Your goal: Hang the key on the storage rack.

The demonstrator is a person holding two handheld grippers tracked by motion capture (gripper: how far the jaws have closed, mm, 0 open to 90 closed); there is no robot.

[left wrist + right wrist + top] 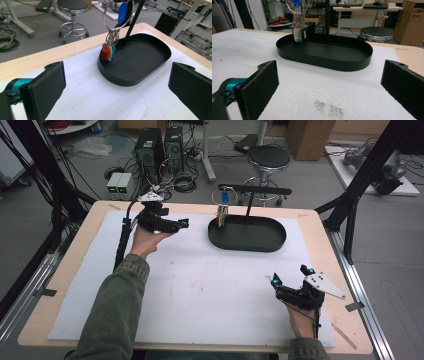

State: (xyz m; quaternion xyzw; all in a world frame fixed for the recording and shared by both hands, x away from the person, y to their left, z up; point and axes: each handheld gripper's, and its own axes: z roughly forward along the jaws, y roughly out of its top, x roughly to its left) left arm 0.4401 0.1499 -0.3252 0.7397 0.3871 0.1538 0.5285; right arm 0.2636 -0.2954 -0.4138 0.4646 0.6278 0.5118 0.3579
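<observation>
A black oval tray [248,247] [140,80] [324,62] sits at the far middle of the table, empty inside. A thin black post with a crossbar [255,190] [133,21] [327,22] rises from it. A metal key ring [222,196] [108,23] hangs from the bar's left end. It carries a blue tag and a bunch of coloured tags [221,218] [108,52] [298,34] over the tray's left end. My left gripper [177,224] [117,82] is open, left of the tray and facing the tags. My right gripper [290,276] [329,82] is open near the front right, facing the tray.
A white mat [200,285] covers most of the wooden table [325,235]. Behind the table stand a stool [268,157], computer towers [150,150] and loose cables on the floor. Black frame struts [357,190] rise at the table's right and left sides.
</observation>
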